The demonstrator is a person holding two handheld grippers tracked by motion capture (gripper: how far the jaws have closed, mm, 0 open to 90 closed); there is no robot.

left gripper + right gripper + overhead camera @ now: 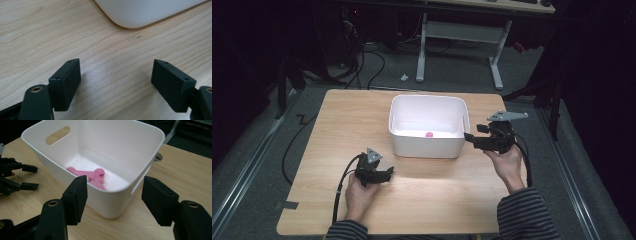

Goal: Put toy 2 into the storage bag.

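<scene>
High view looks down over tabletop (337,125). Left gripper view sits low, close to the bin (140,12) corner. Right gripper view looks into the same bin (130,165).

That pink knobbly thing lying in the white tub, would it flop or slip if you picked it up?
The pink bumpy-edged piece lies flat in the white plastic tub, so probably soft and bendy. Its nubs likely aid grip. It looks thin, likely light.

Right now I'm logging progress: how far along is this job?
Done: the pink toy lies inside the white bin. In hand: nothing; the right claw is open and empty beside the bin, the left claw open over bare table. Left: nothing else waits on the table.
</scene>
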